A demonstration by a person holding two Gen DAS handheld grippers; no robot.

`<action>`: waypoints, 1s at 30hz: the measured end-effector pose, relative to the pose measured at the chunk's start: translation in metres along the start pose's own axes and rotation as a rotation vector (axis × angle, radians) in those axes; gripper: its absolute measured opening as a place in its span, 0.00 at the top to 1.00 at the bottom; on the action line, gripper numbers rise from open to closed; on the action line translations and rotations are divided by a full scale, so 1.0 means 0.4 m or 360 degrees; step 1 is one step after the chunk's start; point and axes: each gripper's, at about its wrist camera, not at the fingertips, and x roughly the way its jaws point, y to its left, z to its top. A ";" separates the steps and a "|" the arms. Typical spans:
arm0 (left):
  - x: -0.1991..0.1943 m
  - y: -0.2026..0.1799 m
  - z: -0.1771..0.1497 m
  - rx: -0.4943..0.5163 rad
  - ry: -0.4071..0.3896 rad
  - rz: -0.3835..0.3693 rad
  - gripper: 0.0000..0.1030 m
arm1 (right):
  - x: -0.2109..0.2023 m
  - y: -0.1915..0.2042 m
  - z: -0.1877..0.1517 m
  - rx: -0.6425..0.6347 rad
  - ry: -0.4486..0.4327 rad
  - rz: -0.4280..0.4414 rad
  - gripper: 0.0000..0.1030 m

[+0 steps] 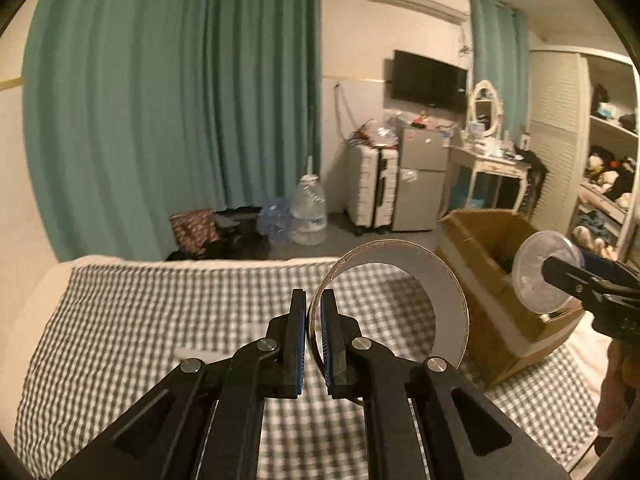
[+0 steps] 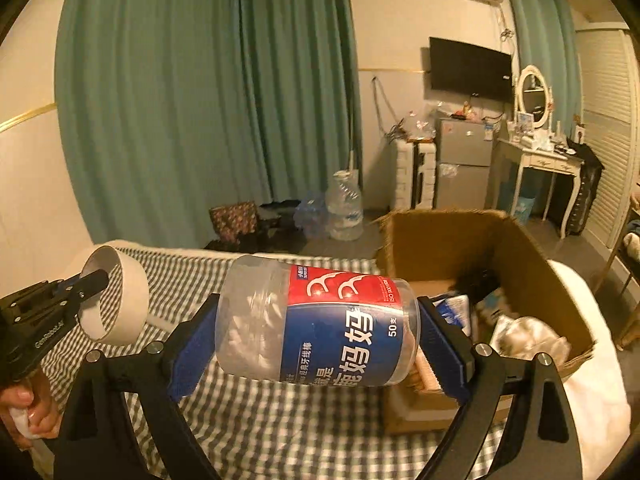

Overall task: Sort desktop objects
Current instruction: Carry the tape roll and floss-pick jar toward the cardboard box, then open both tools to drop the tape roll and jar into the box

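Note:
My left gripper [image 1: 313, 312] is shut on the rim of a wide tape roll [image 1: 448, 284] and holds it above the checked bed cover. The roll also shows in the right wrist view [image 2: 128, 292], with the left gripper [image 2: 96, 280] at the far left. My right gripper [image 2: 316, 344] is shut on a clear plastic floss-pick jar [image 2: 320, 324] with a red and blue label, held sideways just left of the open cardboard box [image 2: 532, 264]. In the left wrist view the jar [image 1: 536, 276] and right gripper [image 1: 560, 276] hang over the box [image 1: 480, 232].
The box holds several packets and a crumpled bag [image 2: 528, 340]. The checked cover [image 1: 160, 320] spreads over the bed. Water jugs [image 1: 308, 212], a suitcase [image 1: 372, 188], a small fridge [image 1: 424, 180] and a dressing table [image 1: 492, 164] stand on the floor beyond.

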 end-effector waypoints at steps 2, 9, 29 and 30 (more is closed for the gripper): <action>0.004 -0.028 0.016 0.0017 -0.0007 -0.0050 0.93 | -0.010 -0.022 0.007 -0.0002 -0.0013 -0.0025 0.11; 0.080 -0.117 0.053 0.0119 -0.0005 -0.0177 0.93 | 0.009 -0.087 0.031 -0.0050 -0.0041 -0.0114 0.11; 0.382 -0.411 0.205 0.0478 0.0132 -0.0511 0.93 | 0.176 -0.268 0.099 -0.0039 0.0058 -0.0435 0.11; 0.389 -0.423 0.223 0.0509 0.0128 -0.0513 0.93 | 0.185 -0.288 0.111 -0.0028 0.0091 -0.0443 0.11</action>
